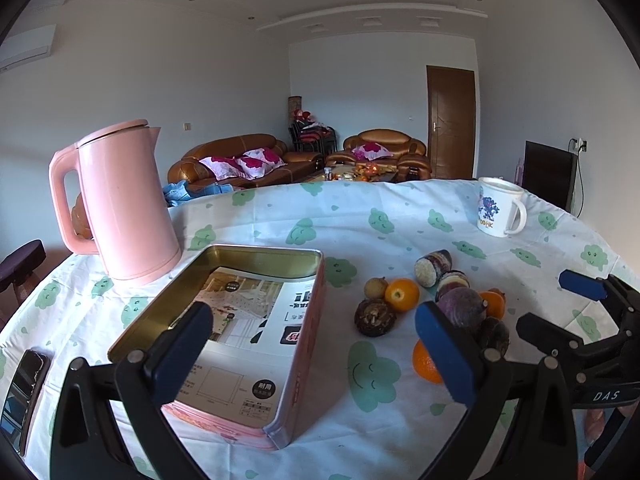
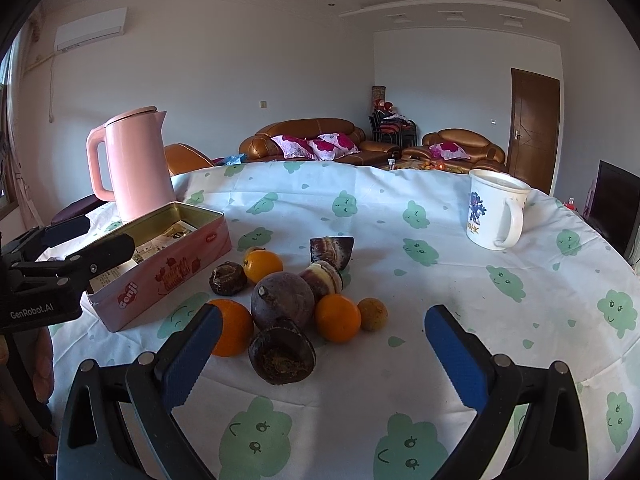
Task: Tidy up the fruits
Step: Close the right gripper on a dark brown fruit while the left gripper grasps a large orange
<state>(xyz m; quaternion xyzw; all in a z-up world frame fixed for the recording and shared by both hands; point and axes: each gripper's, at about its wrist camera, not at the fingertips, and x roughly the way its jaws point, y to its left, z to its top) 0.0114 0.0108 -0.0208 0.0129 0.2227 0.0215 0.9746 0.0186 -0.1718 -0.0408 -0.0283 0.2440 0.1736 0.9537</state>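
White cloud-print tablecloth (image 2: 360, 216), brown sofa (image 2: 312, 140)

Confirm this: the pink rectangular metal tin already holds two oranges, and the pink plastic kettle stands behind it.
Not quite. The pink rectangular metal tin holds only printed paper; the left wrist view shows no fruit inside. The oranges lie on the tablecloth. The pink plastic kettle does stand behind it.

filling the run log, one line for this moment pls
phase: start | left gripper: open, over pink tin | right gripper: open, near fruit pile | tin: no fruit
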